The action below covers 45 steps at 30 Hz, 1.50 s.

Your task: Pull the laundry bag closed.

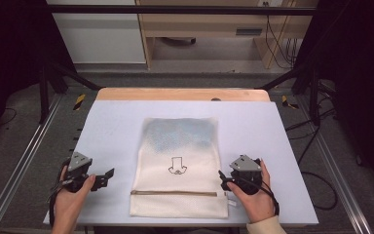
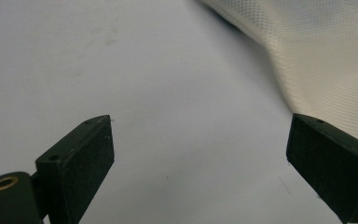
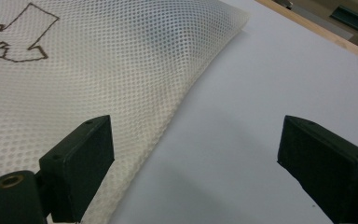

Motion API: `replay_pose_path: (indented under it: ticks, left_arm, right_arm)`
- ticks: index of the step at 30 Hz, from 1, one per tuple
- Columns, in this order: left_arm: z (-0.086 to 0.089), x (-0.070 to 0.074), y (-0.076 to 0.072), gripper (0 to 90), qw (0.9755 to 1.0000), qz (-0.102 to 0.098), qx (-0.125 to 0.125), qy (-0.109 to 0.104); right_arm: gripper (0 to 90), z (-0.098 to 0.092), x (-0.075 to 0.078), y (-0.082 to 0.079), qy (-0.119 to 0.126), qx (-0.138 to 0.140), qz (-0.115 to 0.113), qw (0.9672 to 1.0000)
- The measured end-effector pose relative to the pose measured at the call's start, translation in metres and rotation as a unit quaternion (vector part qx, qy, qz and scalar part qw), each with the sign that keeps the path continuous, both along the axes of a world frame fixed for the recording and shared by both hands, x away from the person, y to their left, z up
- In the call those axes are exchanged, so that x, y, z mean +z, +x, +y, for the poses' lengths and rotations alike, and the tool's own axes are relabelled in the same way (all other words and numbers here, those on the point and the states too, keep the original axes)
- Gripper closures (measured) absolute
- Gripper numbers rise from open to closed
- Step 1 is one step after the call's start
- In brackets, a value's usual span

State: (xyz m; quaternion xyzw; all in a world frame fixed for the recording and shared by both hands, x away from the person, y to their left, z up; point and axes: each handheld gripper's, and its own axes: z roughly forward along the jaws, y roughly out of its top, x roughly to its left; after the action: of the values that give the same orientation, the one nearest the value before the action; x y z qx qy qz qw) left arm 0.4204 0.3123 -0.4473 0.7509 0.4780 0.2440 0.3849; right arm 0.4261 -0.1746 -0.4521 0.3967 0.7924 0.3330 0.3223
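A: Start at the right gripper [image 1: 225, 178]. Jaws?

B: Spread wide, nothing between them. In the right gripper view they straddle the edge of the mesh laundry bag [image 3: 74, 79]: one jaw over the mesh, the other over bare white table [image 3: 261, 102]. So it's practically at the bag's right edge, down near the zipper [image 1: 174, 193].

A: And the left gripper [image 1: 106, 176]?

B: Also gaping, empty. It sits on open table w/ a clear gap to the bag's left edge. In the left gripper view the bag [image 2: 326, 60] is off to the upper right, past the far jaw, not between the jaws.

A: So which hand's nearer?

B: Right hand [image 1: 253, 192], easily. Left hand [image 1: 70, 197] has to travel inward first.

A: Bag's orientation?

B: Long axis runs away from the person, near edge toward far edge, approx. centred on the table. Zipper lies across it at the near end, and the printed arrow mark [image 1: 177, 165] sits mid-bag. Something bluish shows through the mesh at the far end, prob. clothing inside, but it's too blurry to be sure.

A: The relation that matters?

B: The grippers flank the bag's near end, both pointing inward at it. I'd judge the next move closes in from each side across the short axis, right side first to reach.
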Motion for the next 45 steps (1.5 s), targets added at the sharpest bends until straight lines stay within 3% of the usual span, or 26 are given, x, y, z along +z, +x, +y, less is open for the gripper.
replay_pose_path:
  ticks: [4,7,8,11,14,16,19,23,24,26,28,32,33,35,38,40,41,42,43,44,45]
  left_arm:
    - [0.0,0.0,-0.022,7.5,0.9993,0.022,-0.026,0.016]
    - [0.0,0.001,-0.022,7.6,0.9992,0.019,-0.025,0.023]
    - [-0.001,0.0,-0.019,7.6,0.999,0.015,-0.02,0.037]
    - [-0.001,-0.003,-0.011,7.5,0.9983,0.017,-0.019,0.053]
    - [0.0,-0.003,-0.01,7.4,0.9983,0.011,-0.014,0.055]
    - [0.001,-0.002,-0.011,7.4,0.999,0.011,-0.011,0.043]
    - [0.002,-0.001,-0.012,7.4,0.999,0.014,-0.012,0.04]
    - [0.003,-0.002,-0.011,7.6,0.9989,0.023,-0.012,0.039]
    - [0.004,-0.003,-0.011,7.6,0.9986,0.028,-0.011,0.043]
    - [0.004,-0.003,-0.011,7.6,0.9987,0.029,-0.011,0.042]
    - [0.005,-0.002,-0.011,7.6,0.9989,0.026,-0.006,0.038]
    - [0.007,-0.003,-0.011,7.6,0.999,0.028,-0.004,0.034]
    - [0.007,-0.003,-0.011,7.7,0.999,0.028,-0.004,0.034]
    - [0.007,-0.002,-0.011,7.7,0.999,0.026,-0.006,0.035]
    - [0.007,-0.002,-0.011,7.7,0.999,0.025,-0.005,0.036]
    - [0.007,-0.002,-0.011,7.7,0.9991,0.027,-0.005,0.034]
    - [0.007,-0.002,-0.011,7.7,0.9991,0.027,-0.005,0.034]
    - [0.007,-0.002,-0.011,7.9,0.9992,0.025,-0.003,0.031]
    - [0.007,-0.002,-0.011,8.5,0.9992,0.025,-0.003,0.031]
    - [0.007,-0.002,-0.011,8.6,0.9992,0.026,-0.003,0.031]
    - [0.007,-0.002,-0.011,8.6,0.9992,0.026,-0.004,0.031]
  right_arm:
    - [12.3,0.008,0.0,-0.003,-0.01,0.017,0.009,0.9998]
    - [14.2,0.014,-0.001,-0.005,-0.016,0.03,0.022,0.9992]
    - [14.1,0.016,0.0,-0.005,-0.015,0.033,0.024,0.9991]
    - [13.1,0.022,0.001,-0.007,-0.016,0.042,0.029,0.9986]
    - [13.3,0.026,0.002,-0.009,-0.021,0.048,0.029,0.9982]
    - [14.1,0.031,0.003,-0.009,-0.032,0.062,0.049,0.9963]
    - [14.8,0.035,0.004,-0.01,-0.039,0.069,0.053,0.9954]
    - [14.6,0.045,0.008,-0.012,-0.048,0.089,0.078,0.9918]
    - [14.5,0.053,0.012,-0.013,-0.053,0.104,0.089,0.9892]
    - [14.5,0.059,0.014,-0.013,-0.055,0.111,0.092,0.988]
    - [16.3,0.069,0.017,-0.013,-0.055,0.129,0.108,0.9842]
    - [17.2,0.089,0.022,-0.014,-0.073,0.162,0.108,0.9783]
    - [17.2,0.089,0.022,-0.014,-0.073,0.162,0.108,0.9783]
    - [19.4,0.105,0.028,-0.013,-0.088,0.186,0.108,0.9727]
    - [21.9,0.114,0.03,-0.012,-0.092,0.195,0.109,0.9703]
    - [23.8,0.126,0.034,-0.009,-0.105,0.205,0.111,0.9667]
    - [23.8,0.126,0.034,-0.009,-0.105,0.205,0.111,0.9667]
    - [24.2,0.133,0.037,-0.007,-0.109,0.217,0.116,0.963]
    - [24.2,0.133,0.037,-0.007,-0.109,0.217,0.116,0.963]
    - [26.0,0.14,0.04,-0.006,-0.118,0.226,0.116,0.9599]
    - [26.7,0.144,0.041,-0.005,-0.121,0.226,0.117,0.9596]
